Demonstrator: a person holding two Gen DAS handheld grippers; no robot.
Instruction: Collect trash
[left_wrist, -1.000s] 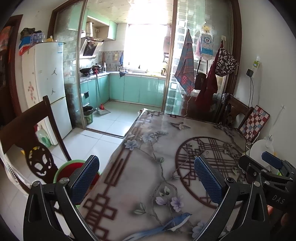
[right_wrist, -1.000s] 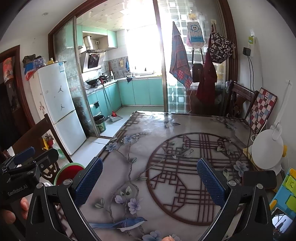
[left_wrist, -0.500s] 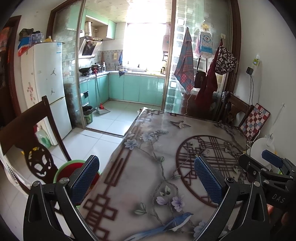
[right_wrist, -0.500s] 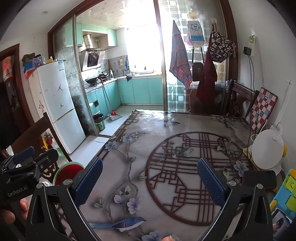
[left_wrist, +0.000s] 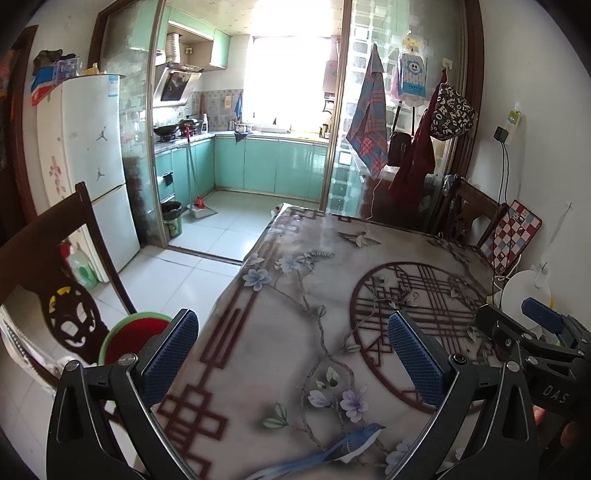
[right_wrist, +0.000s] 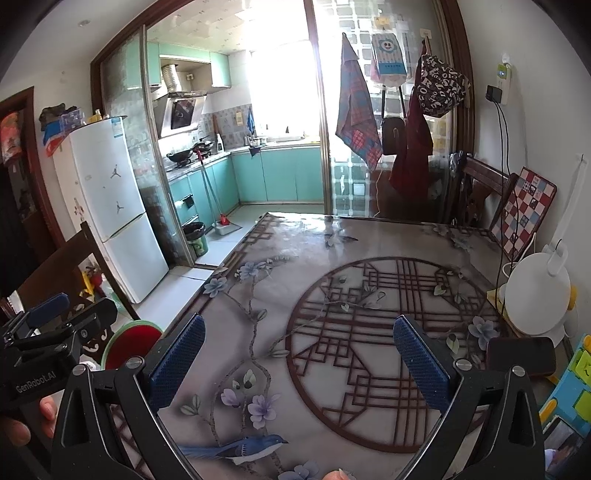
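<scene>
Two handheld grippers, left gripper (left_wrist: 291, 354) and right gripper (right_wrist: 299, 360), hover with fingers spread wide and empty above the floral-patterned glossy worktop (right_wrist: 295, 295); a red, green-rimmed round bin (left_wrist: 129, 339) stands on the floor left of the worktop.

right tool (right_wrist: 295, 354) hangs spread wide above the patterned table (right_wrist: 332, 266), gripping nothing.

White "GenRobot.AI" lettering is printed on the black body of the left gripper (right_wrist: 48, 345), right wrist view. White "DAS" is printed on the black body of the right gripper (left_wrist: 532, 332), left wrist view. Other labels illegible.
</scene>
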